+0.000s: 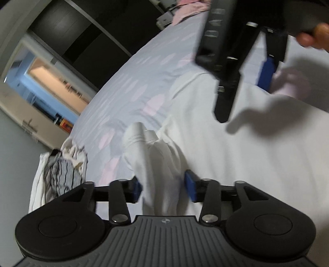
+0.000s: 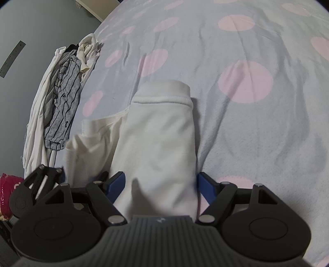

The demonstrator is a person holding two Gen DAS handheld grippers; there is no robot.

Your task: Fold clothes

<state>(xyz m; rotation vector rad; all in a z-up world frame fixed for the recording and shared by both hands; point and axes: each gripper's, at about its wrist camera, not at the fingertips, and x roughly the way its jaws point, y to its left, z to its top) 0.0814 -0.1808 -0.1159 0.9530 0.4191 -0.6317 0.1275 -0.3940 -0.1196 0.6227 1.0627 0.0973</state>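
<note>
My left hand-held gripper [image 1: 163, 188] stands open around a bunched fold of the white garment [image 1: 236, 143] on the bed [image 1: 127, 86]; my right hand-held gripper [image 2: 161, 184] gapes wide, pads astride its folded part.

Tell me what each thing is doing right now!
White garment: partly folded, lying on the bed, bunched between both tools.
Left tool: open, pads clear of the cloth.
Right tool: jaws wide, cloth between them; grip unclear.
Clothes pile: crumpled, unfolded, at the bed's edge.
Pink garment: rumpled at the far end.
Bedcover: spread out, lightly wrinkled.
</note>
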